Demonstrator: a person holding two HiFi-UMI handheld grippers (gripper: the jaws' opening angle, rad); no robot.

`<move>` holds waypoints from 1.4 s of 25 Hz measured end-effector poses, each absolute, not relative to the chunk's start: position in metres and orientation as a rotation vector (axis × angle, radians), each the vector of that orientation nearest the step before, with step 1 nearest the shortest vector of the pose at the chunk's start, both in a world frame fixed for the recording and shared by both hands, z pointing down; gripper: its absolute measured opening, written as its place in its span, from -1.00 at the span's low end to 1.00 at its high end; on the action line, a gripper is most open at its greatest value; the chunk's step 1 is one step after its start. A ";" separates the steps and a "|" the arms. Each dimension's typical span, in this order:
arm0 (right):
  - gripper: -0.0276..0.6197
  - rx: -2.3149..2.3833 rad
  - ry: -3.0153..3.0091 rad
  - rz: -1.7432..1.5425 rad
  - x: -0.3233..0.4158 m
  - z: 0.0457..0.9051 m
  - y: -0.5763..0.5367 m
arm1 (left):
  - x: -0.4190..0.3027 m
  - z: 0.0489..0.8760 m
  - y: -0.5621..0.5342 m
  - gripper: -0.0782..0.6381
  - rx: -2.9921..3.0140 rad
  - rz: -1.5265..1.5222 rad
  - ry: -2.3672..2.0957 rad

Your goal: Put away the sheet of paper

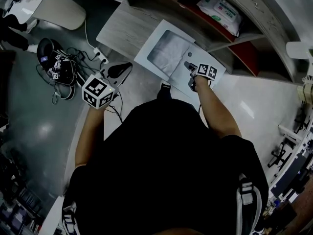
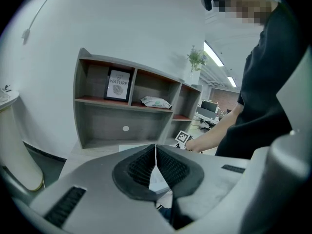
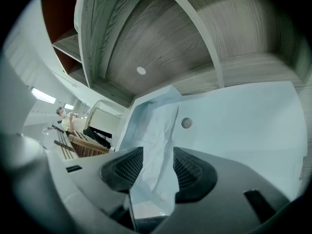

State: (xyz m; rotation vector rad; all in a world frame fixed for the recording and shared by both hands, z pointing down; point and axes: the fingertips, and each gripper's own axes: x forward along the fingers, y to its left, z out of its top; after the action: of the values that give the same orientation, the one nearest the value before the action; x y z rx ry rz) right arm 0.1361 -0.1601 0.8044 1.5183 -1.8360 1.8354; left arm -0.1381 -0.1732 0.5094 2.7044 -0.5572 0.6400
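A crumpled sheet of paper (image 1: 168, 53) lies half inside a white folder (image 1: 150, 50) on the table, in front of the shelf unit. My right gripper (image 1: 187, 65) is at the folder's near edge. In the right gripper view the sheet of paper (image 3: 156, 145) stands up between the two pads of the right gripper (image 3: 156, 172), which is shut on it. The folder (image 3: 243, 121) with its snap button (image 3: 186, 123) lies just beyond. My left gripper (image 1: 124, 66) hovers to the left of the folder. The pads of the left gripper (image 2: 156, 162) meet on nothing.
The wooden shelf unit (image 1: 234, 38) stands behind the folder and holds a pack of wipes (image 1: 220, 11). A framed print (image 2: 118, 84) stands in another compartment. Cables and gear (image 1: 61, 67) lie on the floor at the left. The table (image 1: 122, 31) runs on past the folder.
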 end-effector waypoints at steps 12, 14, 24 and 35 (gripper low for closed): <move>-0.32 1.561 -1.954 1.622 0.140 0.755 -0.146 | -0.131 0.500 -0.168 -0.72 2.753 0.620 -0.507; -0.33 1.567 -1.985 1.564 0.141 0.743 -0.146 | -0.131 0.498 -0.168 -0.72 2.762 0.613 -0.506; -0.62 1.587 -2.112 1.186 0.130 0.687 -0.141 | -0.146 0.497 -0.158 -0.72 2.762 0.609 -0.507; -0.74 1.611 -2.187 1.017 0.120 0.647 -0.119 | -0.148 0.490 -0.141 -0.72 2.794 0.613 -0.474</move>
State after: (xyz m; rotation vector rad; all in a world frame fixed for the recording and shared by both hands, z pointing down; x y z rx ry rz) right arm 0.1196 -0.1195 0.6466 1.6107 -2.1870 1.0169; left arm -0.1475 -0.1413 0.4901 2.7936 -0.4743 0.6134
